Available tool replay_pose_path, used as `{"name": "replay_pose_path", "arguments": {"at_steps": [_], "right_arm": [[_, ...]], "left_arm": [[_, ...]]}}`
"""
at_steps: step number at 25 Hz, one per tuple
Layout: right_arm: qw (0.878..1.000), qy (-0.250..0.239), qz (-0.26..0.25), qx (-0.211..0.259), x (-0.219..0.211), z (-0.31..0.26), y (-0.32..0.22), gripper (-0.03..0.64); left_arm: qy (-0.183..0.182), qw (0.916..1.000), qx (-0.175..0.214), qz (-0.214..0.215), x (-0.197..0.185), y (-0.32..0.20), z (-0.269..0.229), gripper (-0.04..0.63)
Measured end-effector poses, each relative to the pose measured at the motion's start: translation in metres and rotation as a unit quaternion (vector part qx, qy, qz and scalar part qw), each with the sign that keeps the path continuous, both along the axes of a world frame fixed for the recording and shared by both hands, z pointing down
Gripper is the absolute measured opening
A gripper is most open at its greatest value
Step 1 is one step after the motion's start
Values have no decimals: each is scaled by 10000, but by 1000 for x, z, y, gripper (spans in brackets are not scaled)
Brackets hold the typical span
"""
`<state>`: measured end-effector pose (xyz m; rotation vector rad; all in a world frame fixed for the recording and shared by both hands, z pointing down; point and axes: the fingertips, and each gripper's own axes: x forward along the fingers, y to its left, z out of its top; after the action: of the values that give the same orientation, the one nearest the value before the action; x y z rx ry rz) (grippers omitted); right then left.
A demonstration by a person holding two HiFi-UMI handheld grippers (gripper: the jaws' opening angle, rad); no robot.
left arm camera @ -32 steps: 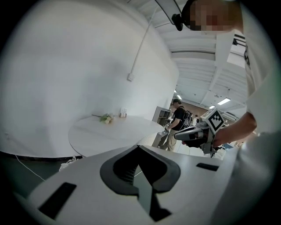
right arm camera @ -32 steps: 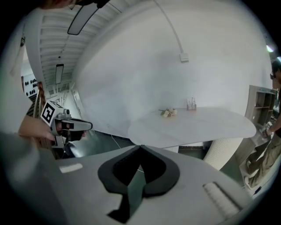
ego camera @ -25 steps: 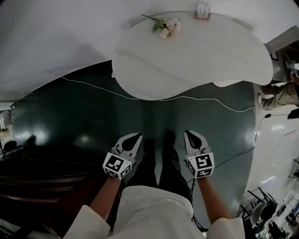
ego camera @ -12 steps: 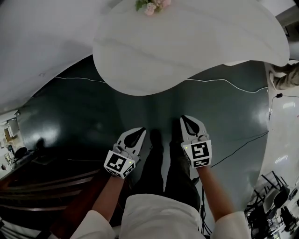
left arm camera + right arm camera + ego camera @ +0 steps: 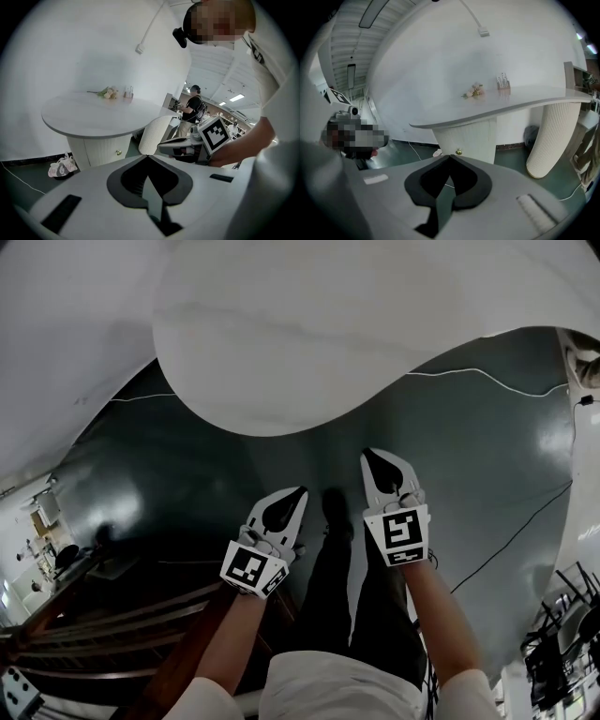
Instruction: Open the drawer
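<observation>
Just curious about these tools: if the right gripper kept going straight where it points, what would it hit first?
Probably the white ribbed table pedestal, close to its small gold knob, just above the shut tips of the right gripper. Nothing shows between, though depth is unclear.

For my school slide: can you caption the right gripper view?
Shut right hand-held gripper faces a small gold drawer knob beneath the white curved tabletop.

Count, head view: two grippers, left gripper point(image 5: 299, 492) and right gripper point(image 5: 367, 455), near 6 o'clock; one white table point(image 5: 309, 324) at 12 o'clock. Right gripper view: one drawer knob point(image 5: 459, 151), one flower sprig point(image 5: 474, 91), one small holder point(image 5: 503, 83).
</observation>
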<state>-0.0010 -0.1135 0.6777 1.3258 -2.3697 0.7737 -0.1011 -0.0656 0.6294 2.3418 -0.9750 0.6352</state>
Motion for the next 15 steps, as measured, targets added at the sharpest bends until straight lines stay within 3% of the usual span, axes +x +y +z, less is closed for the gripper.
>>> {"name": "replay_pose_path", "arguments": {"at_steps": [8,15], "right_arm": [[9996,42,56,289,-21,39,-24,12],[9987,-104,388,316,-30,74,-40,12]], "left_arm": [[-78,9999,74,116,-7,-15,39,6],[-142,9998,87,-68,-18,-19,65,6]]}}
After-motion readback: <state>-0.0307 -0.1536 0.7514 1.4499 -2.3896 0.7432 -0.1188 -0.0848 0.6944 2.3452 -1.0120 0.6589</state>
